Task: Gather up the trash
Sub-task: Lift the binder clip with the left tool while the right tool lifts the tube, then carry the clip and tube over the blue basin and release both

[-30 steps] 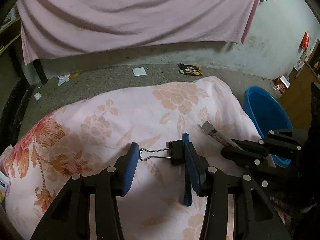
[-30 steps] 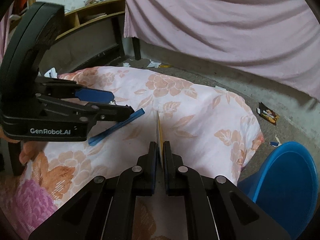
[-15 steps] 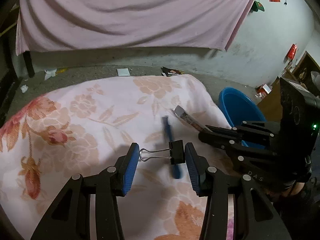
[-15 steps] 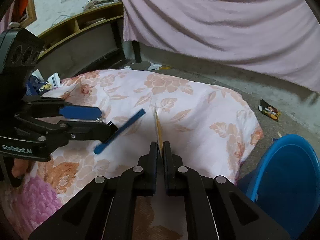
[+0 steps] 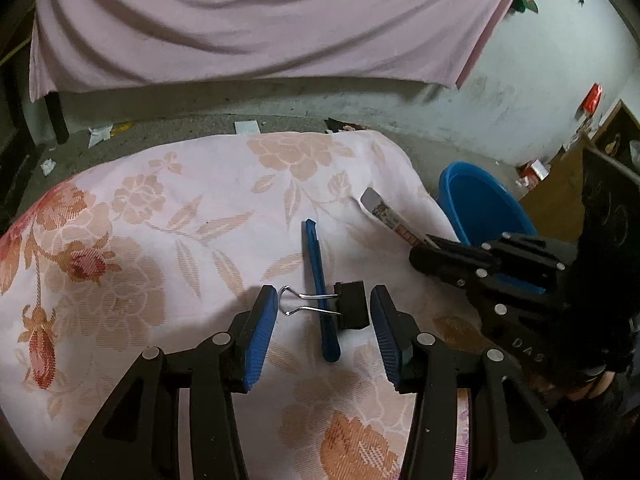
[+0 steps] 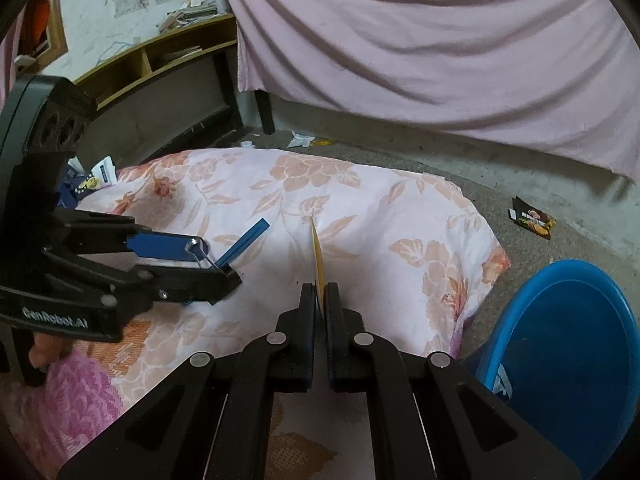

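Left gripper is over the floral cloth, nose tipped down, with the binder clip lying crosswise between its blue pads. Its jaws have just been opening. The wire loops reach the pad on the nine o'clock side, but there is a sliver of daylight between the clip's black body and the pad at three o'clock, so I read that as a release, not a pinch. The clip bites on a blue strip that runs from six o'clock up towards twelve under it, flat on the cloth by the look of it. The pair may simply have been too awkward to carry. On the other side, the right gripper is closed hard on a flat sachet, held edge-on so it stands up like a blade out of the fingertips towards twelve o'clock. It is clamped at one end, leaving most of its length free to drop cleanly. And the drop spot looks obvious: the blue basin sits on the floor off the cloth's corner, at about four o'clock in the right wrist view and two o'clock from the left gripper. More litter waits out there, a dark snack wrapper at two o'clock on the concrete.
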The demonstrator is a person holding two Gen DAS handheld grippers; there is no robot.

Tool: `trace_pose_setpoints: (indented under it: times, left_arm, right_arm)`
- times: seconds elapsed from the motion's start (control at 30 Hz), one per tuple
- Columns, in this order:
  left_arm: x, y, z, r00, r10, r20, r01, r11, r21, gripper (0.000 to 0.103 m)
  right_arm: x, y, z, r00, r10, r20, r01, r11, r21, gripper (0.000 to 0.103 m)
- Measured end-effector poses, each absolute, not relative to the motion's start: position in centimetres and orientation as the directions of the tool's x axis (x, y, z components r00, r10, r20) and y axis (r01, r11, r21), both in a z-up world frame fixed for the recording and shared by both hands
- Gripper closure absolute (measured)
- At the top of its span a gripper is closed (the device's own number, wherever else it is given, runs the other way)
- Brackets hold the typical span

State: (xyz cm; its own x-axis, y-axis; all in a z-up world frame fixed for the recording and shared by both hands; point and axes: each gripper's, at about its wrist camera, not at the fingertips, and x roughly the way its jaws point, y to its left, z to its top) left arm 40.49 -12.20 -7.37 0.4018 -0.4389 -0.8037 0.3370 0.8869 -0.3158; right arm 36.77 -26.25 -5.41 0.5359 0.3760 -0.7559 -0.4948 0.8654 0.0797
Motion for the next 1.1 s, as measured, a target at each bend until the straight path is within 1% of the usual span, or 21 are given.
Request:
trace_pose_setpoints:
  times: [0.3, 0.33, 0.4, 0.43, 0.67, 0.77, 0.93, 1.0, 1.07, 1.1]
  left_arm:
    - [40.3, -12.7, -7.7, 0.408, -0.424, -0.809, 0.336, 0.893, -0.299, 0.059]
    - [40.4, -12.6, -7.7, 0.409, -0.421, -0.810, 0.336, 0.894, -0.296, 0.060]
    - [40.3, -12.6, -7.8, 0.418, -0.407, -0.812, 0.328, 0.901, -0.283, 0.066]
    - [40.3, -12.6, -7.7, 0.421, -0.407, -0.811, 0.324, 0.902, -0.285, 0.066]
    - [38.7, -12.4, -6.3, 0.496, -0.409, -0.766, 0.327, 0.905, -0.272, 0.067]
    - [38.0, -12.3, -5.1, 0.548, -0.416, -0.726, 0.343, 0.903, -0.258, 0.067]
    - [36.4, -13.0, -2.1, 0.657, -0.446, -0.608, 0.361, 0.894, -0.266, 0.067]
    - [35.5, -13.8, -0.7, 0.695, -0.461, -0.551, 0.384, 0.887, -0.258, 0.067]
    - [34.7, -14.6, 0.7, 0.732, -0.474, -0.490, 0.408, 0.880, -0.242, 0.066]
    - [34.4, -14.9, 1.2, 0.743, -0.481, -0.466, 0.419, 0.876, -0.239, 0.066]
  right_arm:
    - [36.6, -26.7, -5.4, 0.533, 0.385, -0.753, -0.492, 0.866, 0.095, 0.102]
    - [36.6, -26.8, -5.4, 0.534, 0.385, -0.752, -0.492, 0.866, 0.095, 0.102]
    - [36.6, -26.8, -5.5, 0.534, 0.387, -0.752, -0.492, 0.865, 0.096, 0.102]
    - [36.6, -26.8, -5.5, 0.536, 0.388, -0.750, -0.491, 0.866, 0.097, 0.102]
    - [35.9, -27.2, -4.8, 0.573, 0.387, -0.723, -0.487, 0.870, 0.080, 0.102]
    - [35.2, -28.2, -3.6, 0.629, 0.399, -0.667, -0.471, 0.878, 0.081, 0.102]
    - [33.3, -30.8, -0.7, 0.753, 0.402, -0.521, -0.426, 0.901, 0.081, 0.102]
    - [32.4, -31.7, 0.5, 0.797, 0.396, -0.456, -0.406, 0.910, 0.081, 0.102]
    - [31.1, -32.9, 1.8, 0.843, 0.389, -0.371, -0.393, 0.917, 0.070, 0.102]
    - [30.1, -33.6, 2.6, 0.870, 0.386, -0.308, -0.388, 0.920, 0.057, 0.102]
